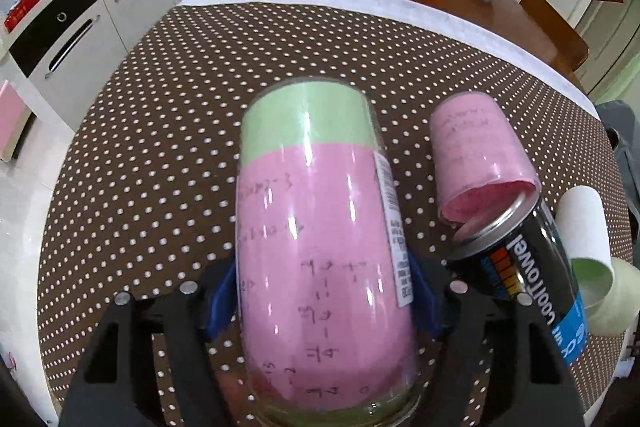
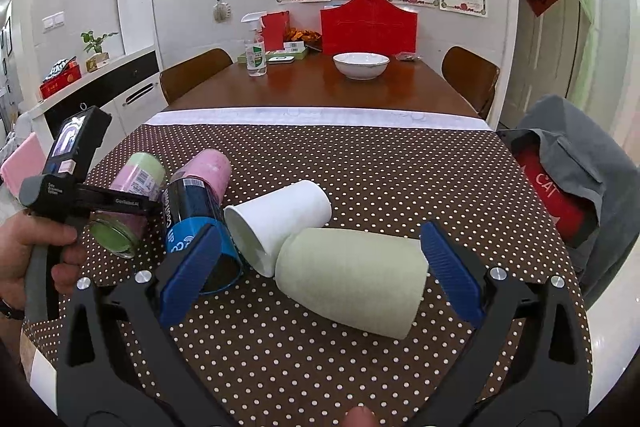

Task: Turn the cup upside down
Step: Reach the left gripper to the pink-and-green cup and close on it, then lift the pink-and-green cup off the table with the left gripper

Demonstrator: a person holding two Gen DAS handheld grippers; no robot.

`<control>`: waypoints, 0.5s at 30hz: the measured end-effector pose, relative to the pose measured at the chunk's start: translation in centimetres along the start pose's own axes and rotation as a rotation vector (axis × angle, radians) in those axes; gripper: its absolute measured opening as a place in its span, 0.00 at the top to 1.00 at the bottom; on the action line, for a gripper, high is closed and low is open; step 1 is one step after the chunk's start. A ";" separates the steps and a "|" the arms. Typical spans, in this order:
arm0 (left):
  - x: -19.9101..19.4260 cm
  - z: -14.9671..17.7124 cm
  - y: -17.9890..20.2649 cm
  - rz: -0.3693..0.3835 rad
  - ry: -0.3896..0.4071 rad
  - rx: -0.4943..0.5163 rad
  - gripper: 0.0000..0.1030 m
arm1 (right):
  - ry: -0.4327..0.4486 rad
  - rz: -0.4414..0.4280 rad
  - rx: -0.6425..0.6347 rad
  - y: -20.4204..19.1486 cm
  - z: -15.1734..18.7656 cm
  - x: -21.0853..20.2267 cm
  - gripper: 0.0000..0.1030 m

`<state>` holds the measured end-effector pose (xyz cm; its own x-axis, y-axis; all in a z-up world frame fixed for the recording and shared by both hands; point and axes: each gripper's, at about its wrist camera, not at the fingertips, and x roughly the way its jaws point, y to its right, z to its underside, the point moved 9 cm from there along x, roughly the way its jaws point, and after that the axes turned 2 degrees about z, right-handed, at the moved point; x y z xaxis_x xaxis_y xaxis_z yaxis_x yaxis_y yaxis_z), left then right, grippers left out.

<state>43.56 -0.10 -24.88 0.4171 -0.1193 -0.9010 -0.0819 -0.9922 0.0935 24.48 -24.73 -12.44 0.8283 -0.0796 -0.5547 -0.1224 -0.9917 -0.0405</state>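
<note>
A glass cup lined with pink and green paper point(image 1: 324, 247) is clamped between the blue pads of the left tongs point(image 1: 324, 291), lying along the line of the fingers with its closed end toward twelve o'clock and its open mouth toward six o'clock, nearest the camera. From the right wrist view the same cup point(image 2: 128, 203) is seen at nine o'clock, tilted with its mouth down toward the dotted worktop point(image 2: 360, 163); whether it is touching the cloth cannot be told.

The right tongs point(image 2: 320, 275) are spread wide and hold nothing. Between their pads a pale green cup point(image 2: 352, 279) lies on its side, with a white cup point(image 2: 280, 223) lying against it at eleven o'clock. A black and blue can point(image 2: 196, 223) is tipped over just beside the white cup, and a pink-lined cup point(image 1: 476, 159) is pressed against the can's top.

The grip is judged to be the weak point: smooth glass is held only by its sides, so a slip is likely if the wrist is rolled quickly. The can sits just beside the held cup at three o'clock in the left wrist view, so it could be struck and sent rolling as the cup is swung over. If the mouth is set down unevenly on the cloth, the cup could topple again.
</note>
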 end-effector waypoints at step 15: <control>-9.1 7.3 0.9 0.090 0.148 0.082 0.32 | 0.066 0.003 0.002 0.0 1.3 -5.4 0.06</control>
<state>33.14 0.36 -19.71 0.5325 -0.2171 -0.8181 -0.1961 -0.9719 0.1303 19.31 -24.16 -10.49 0.8623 -0.0895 -0.4984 -0.1264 -0.9911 -0.0407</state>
